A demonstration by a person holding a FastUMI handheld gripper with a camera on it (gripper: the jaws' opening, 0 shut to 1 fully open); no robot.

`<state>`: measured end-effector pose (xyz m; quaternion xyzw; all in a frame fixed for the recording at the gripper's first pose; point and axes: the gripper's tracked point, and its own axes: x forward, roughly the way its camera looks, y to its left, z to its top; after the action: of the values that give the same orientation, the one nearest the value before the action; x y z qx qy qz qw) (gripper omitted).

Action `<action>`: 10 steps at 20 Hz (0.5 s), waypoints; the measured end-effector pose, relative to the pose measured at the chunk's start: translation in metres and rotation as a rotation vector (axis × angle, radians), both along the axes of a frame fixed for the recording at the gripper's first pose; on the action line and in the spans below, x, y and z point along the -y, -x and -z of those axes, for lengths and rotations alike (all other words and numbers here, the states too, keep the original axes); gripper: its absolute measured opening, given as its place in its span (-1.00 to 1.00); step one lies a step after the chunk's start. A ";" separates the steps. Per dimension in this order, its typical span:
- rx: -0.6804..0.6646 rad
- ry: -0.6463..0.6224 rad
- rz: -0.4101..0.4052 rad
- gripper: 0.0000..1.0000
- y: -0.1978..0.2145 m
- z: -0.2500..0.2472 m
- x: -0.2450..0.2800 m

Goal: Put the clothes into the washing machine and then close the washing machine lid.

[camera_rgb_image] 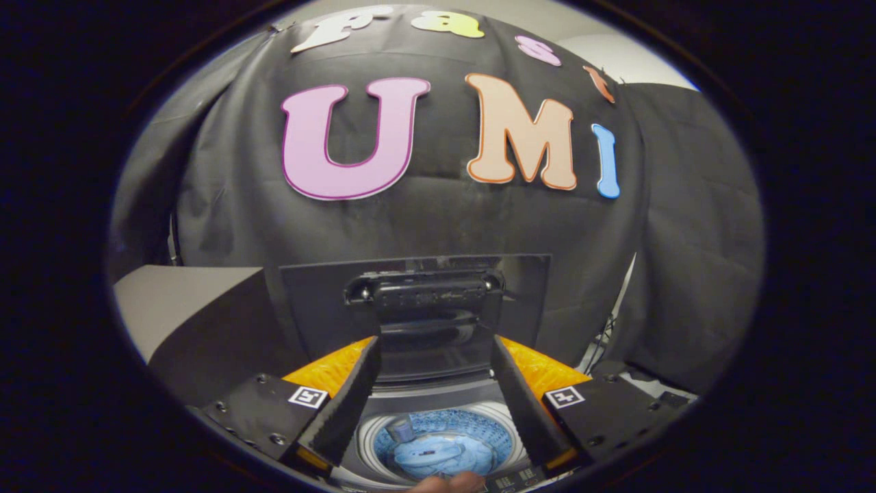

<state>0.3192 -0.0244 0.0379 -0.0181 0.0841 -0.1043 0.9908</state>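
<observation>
We hold the gripper (438,400) over the washing machine (438,418), fingers spread, grasping nothing. Light blue clothes (438,455) already lie in the drum; the lid (417,301) stands upright behind it. Next, we judge: hook the lid's top edge and draw it down squarely.

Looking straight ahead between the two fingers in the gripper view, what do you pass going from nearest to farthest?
A fingertip at the machine's near edge → the open drum with clothes inside → the raised lid → the black cloth wall. The gripper is open, holding nothing, fingers either side of the drum.
</observation>
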 end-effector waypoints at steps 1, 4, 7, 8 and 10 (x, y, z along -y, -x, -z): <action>0.024 0.010 -0.008 0.99 -0.001 -0.010 -0.002; 0.083 0.043 -0.030 0.99 -0.001 -0.044 -0.008; 0.153 0.050 -0.053 0.98 -0.005 -0.084 -0.012; 0.167 0.050 -0.068 0.98 -0.007 -0.093 -0.015; 0.201 0.069 -0.078 0.98 -0.012 -0.115 -0.016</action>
<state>0.3312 -0.0088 0.1533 -0.0450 -0.0203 -0.0696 0.9964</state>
